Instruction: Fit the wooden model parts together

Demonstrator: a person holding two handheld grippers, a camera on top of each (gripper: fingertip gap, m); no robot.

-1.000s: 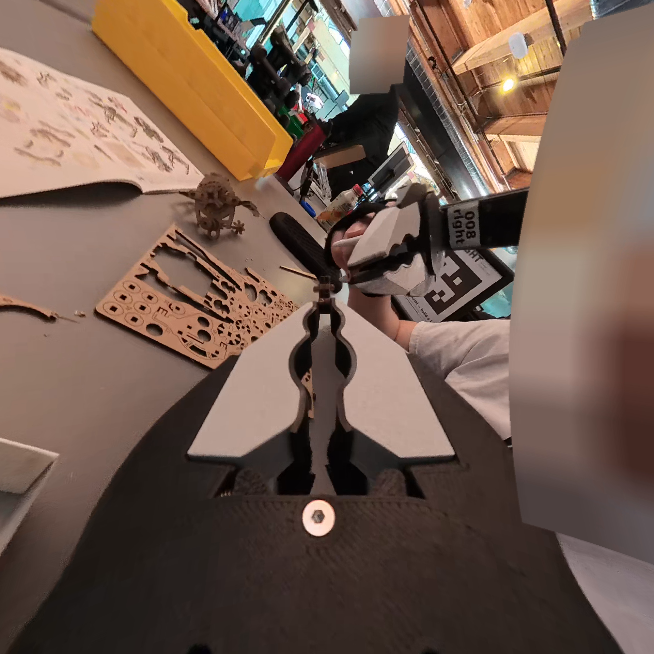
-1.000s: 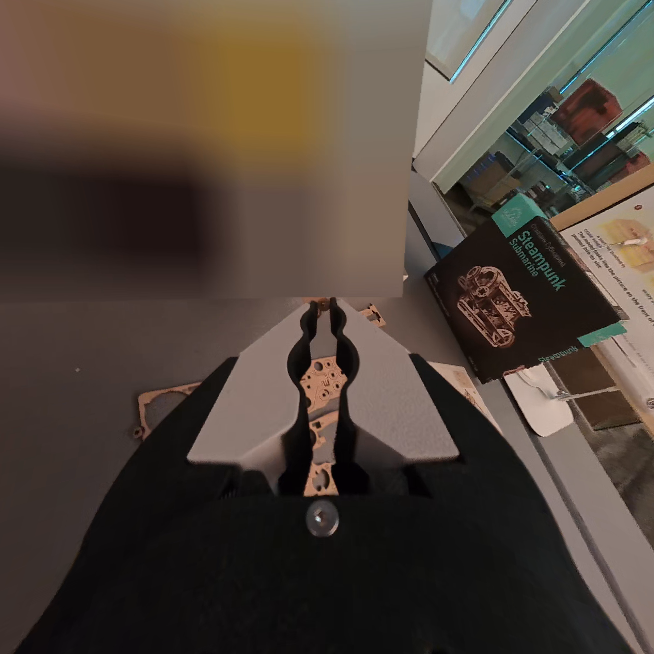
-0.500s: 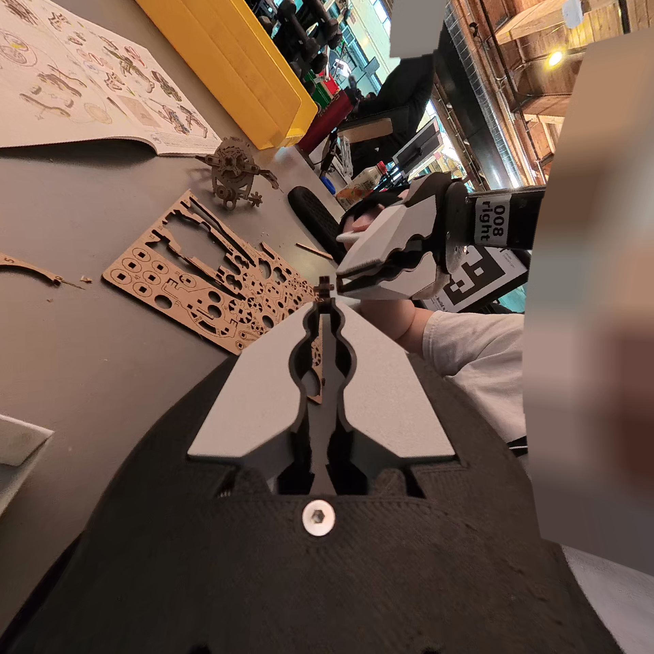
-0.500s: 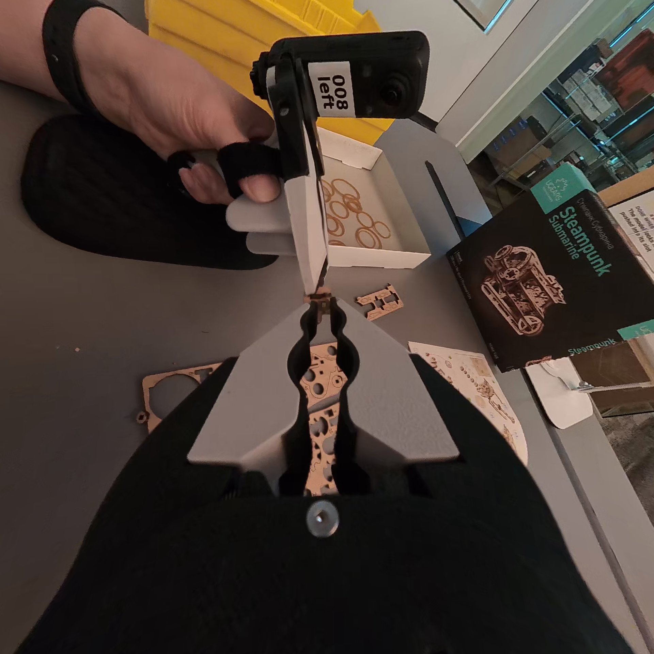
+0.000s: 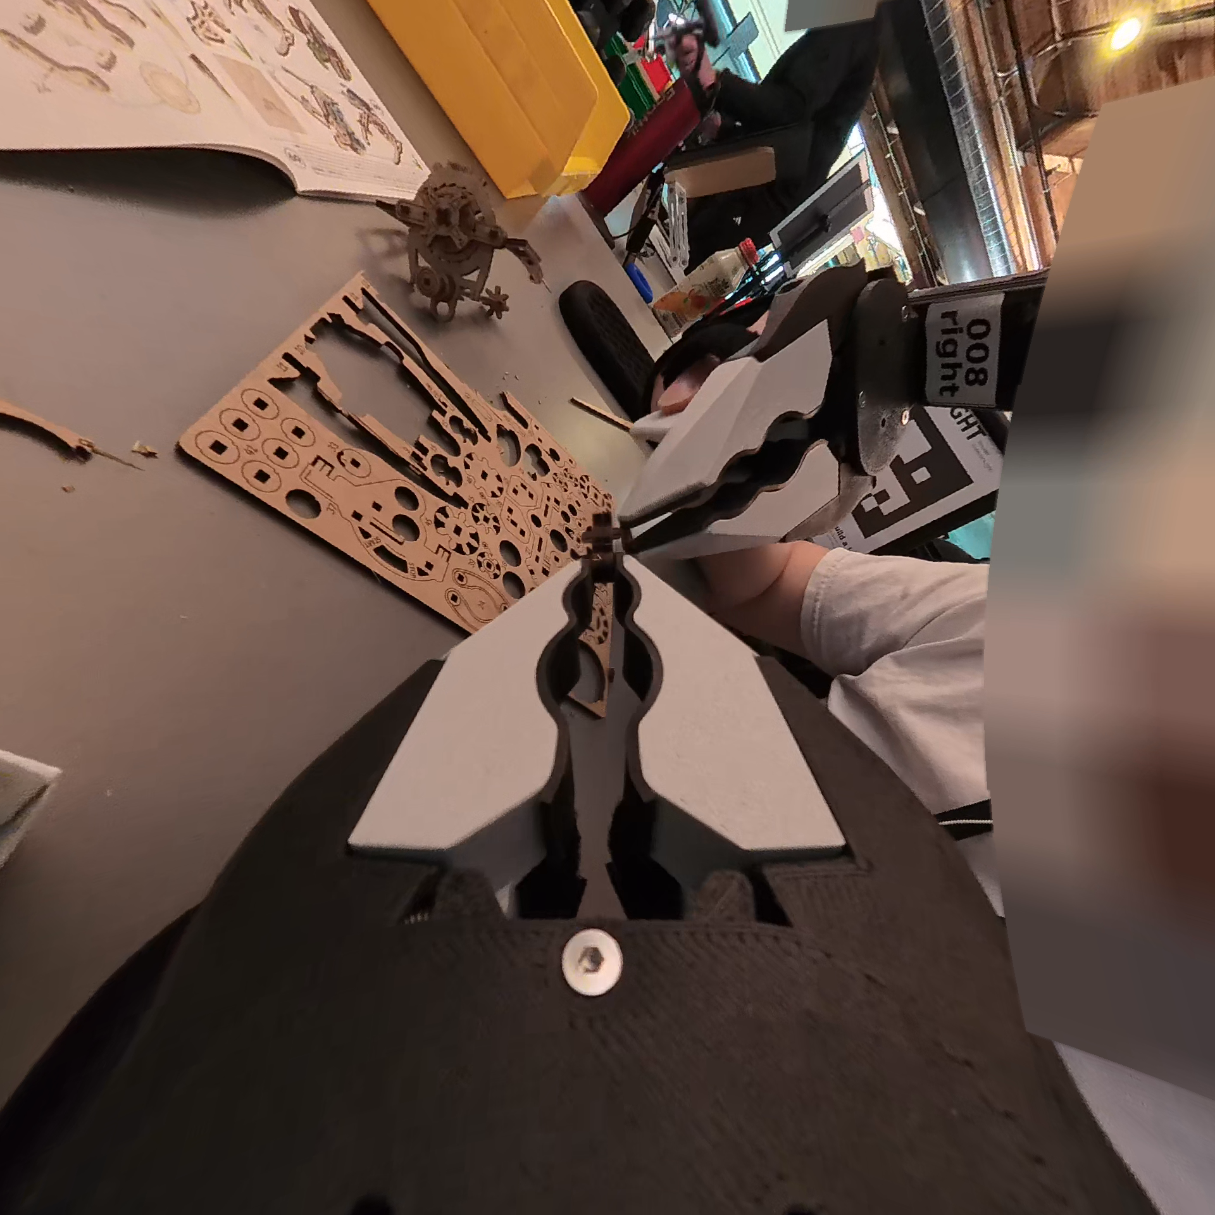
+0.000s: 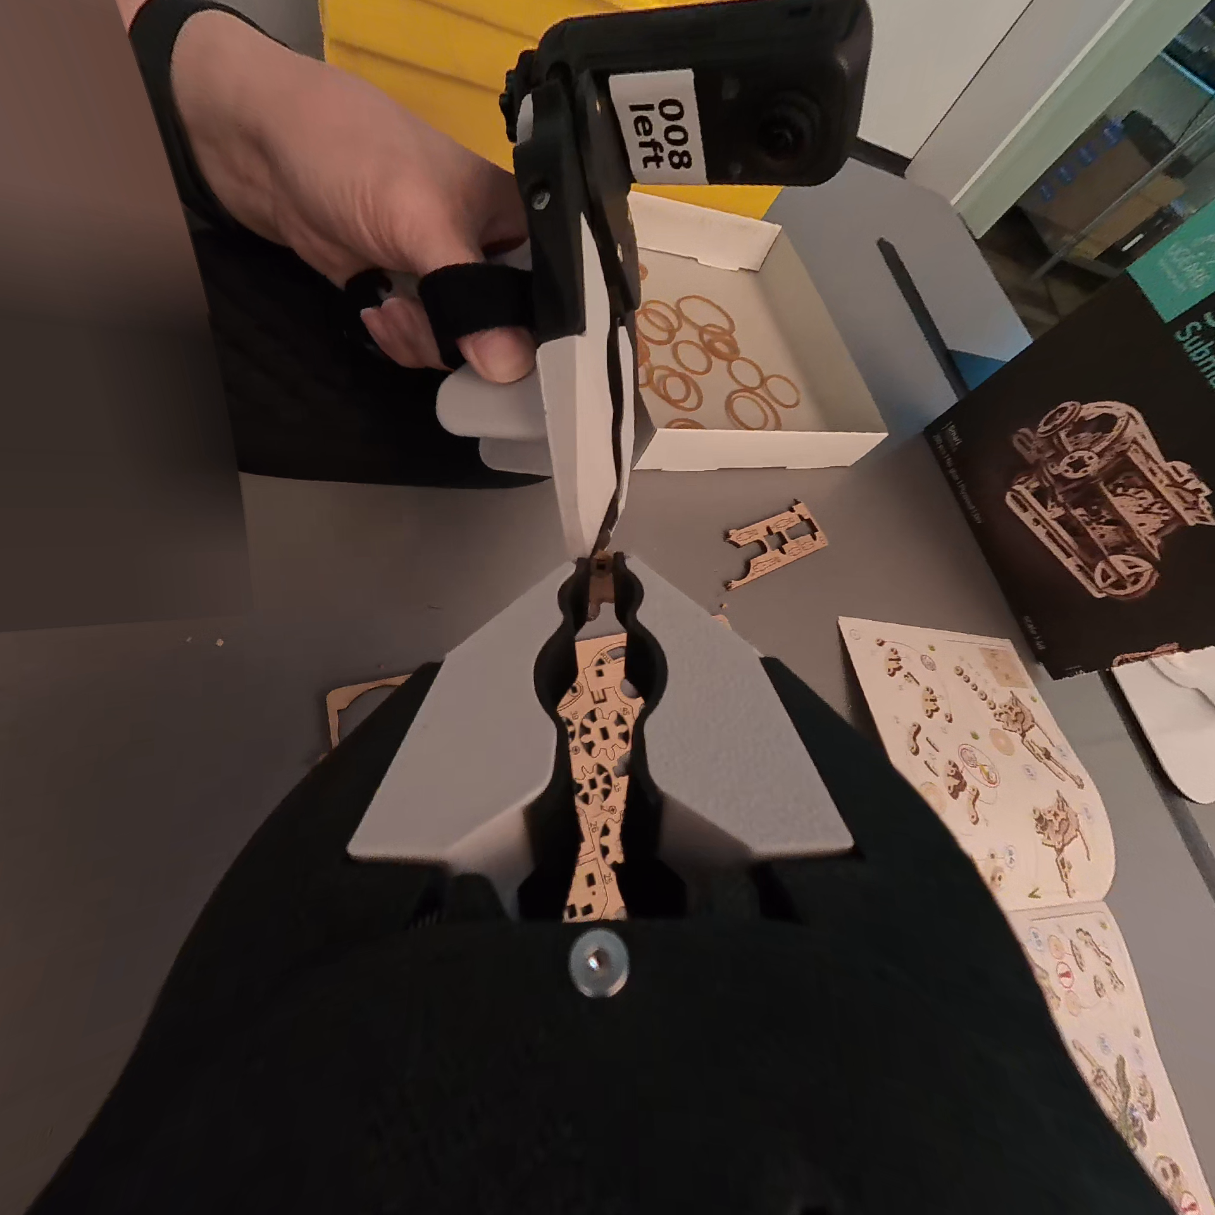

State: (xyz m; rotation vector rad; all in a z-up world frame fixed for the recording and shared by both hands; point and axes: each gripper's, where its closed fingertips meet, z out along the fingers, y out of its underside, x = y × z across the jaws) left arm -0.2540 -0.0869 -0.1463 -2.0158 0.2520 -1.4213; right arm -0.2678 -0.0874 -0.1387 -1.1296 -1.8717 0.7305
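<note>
My left gripper (image 5: pixel 599 559) is shut on a small dark wooden part (image 5: pixel 599 534) that sticks out past its tips. My right gripper (image 6: pixel 599 571) is shut on a small wooden part (image 6: pixel 599 582). The two grippers meet tip to tip above the table, so the parts touch. The right gripper (image 5: pixel 634 523) shows in the left wrist view, coming in from the right. The left gripper (image 6: pixel 595 536) shows in the right wrist view, coming down from above. A partly built wooden model (image 5: pixel 453 243) stands at the back.
A punched wooden sheet (image 5: pixel 394 473) lies under the grippers, also in the right wrist view (image 6: pixel 598 756). A loose wooden piece (image 6: pixel 776 542), a white box of rubber bands (image 6: pixel 723 368), a black kit box (image 6: pixel 1085 493), instruction sheets (image 6: pixel 973 756), a booklet (image 5: pixel 197 85) and a yellow bin (image 5: pixel 526 98) surround them. Both grippers' tips are close together, under 4 cm apart. Both grippers' tips are roughly 20 centimeters from the partly built wooden model (image 5: pixel 453 243).
The right gripper has come down and closer until its tips meet my left gripper's tips. Both stay shut on their small parts.
</note>
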